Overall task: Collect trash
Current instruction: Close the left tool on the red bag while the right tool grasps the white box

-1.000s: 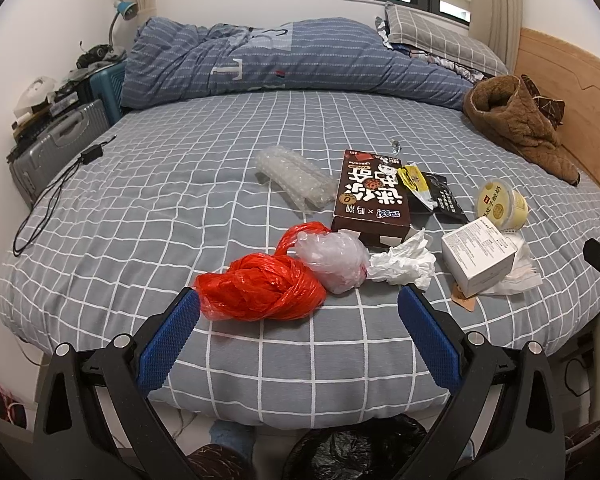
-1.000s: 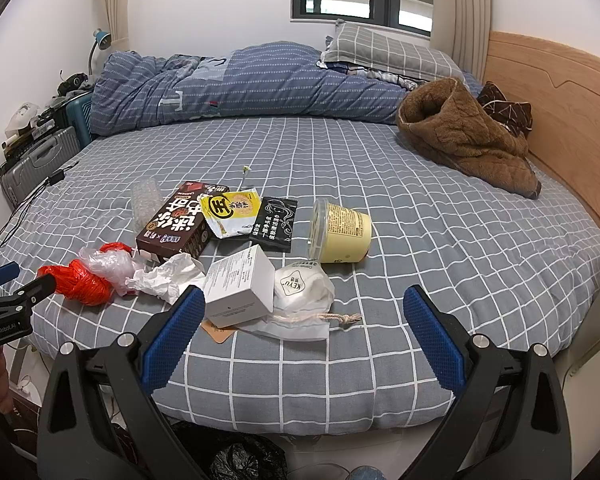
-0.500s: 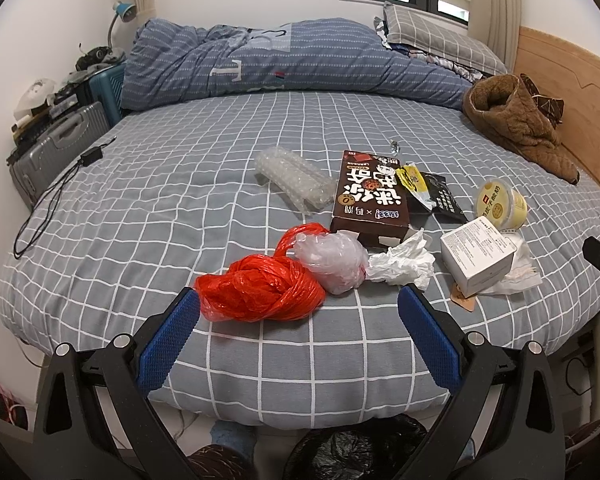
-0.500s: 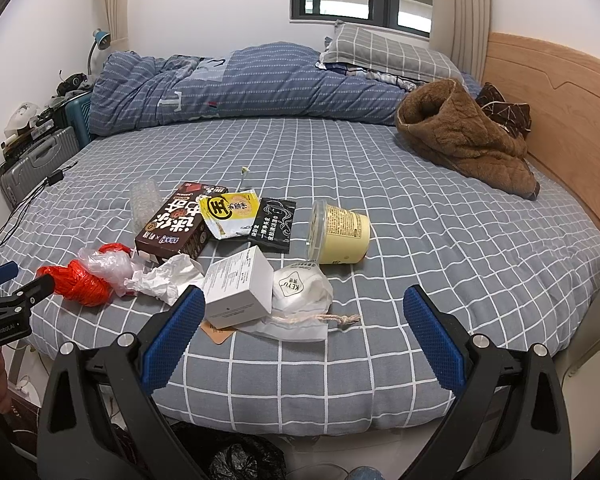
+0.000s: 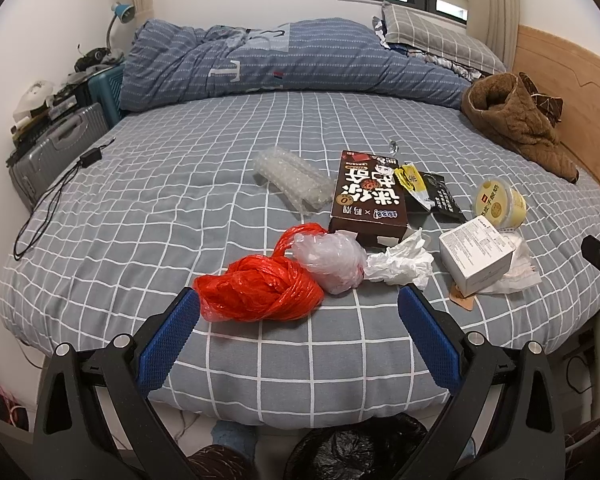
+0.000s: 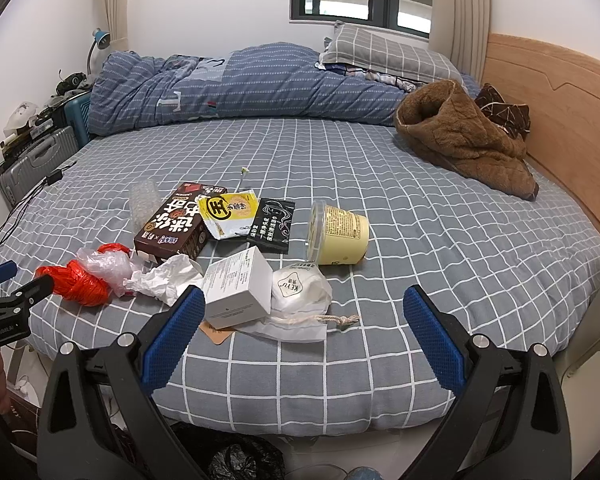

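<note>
Nothing moved; yellow cup (image 6: 342,236) on its side; black bag (image 5: 356,454) below

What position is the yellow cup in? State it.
Tipped on its side: the yellow cup lies on the bed sheet, lidded mouth facing sideways.

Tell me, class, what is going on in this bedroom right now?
A person holds a gripper in each hand at the foot of a bed strewn with trash. The left gripper is open, pointed at a red plastic bag. The right gripper is open too, pointed at a white box and a face mask. Neither holds anything. A black bin bag waits on the floor below.
</note>
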{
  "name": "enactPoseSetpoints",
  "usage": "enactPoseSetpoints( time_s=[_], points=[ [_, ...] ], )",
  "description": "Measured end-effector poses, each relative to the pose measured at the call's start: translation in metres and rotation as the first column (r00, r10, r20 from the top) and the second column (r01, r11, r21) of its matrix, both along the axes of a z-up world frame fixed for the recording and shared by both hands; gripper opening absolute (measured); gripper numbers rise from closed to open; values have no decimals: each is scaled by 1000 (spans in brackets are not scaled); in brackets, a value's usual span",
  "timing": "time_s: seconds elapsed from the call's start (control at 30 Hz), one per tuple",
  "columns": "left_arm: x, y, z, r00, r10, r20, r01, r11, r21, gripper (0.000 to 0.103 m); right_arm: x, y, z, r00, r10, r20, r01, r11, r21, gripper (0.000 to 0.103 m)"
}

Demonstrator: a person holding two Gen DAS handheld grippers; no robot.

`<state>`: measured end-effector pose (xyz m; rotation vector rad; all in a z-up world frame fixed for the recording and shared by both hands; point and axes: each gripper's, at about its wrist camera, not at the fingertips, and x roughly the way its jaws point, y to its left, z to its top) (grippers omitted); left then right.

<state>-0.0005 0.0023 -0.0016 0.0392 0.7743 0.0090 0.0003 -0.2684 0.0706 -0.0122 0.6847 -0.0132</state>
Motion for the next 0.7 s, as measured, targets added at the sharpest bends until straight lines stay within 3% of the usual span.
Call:
enactPoseSetpoints(
  time_s=[0.37,0.7],
  points=[
    [14,11,-11,999,17,-29,-17,1000,3,97,15,20,2,998,53,15,-53,998,-25,96],
    [42,33,-44,995,26,-97,-26,1000,2,96,49,64,-35,994,101,-28,-103,991,-85,93]
  ],
)
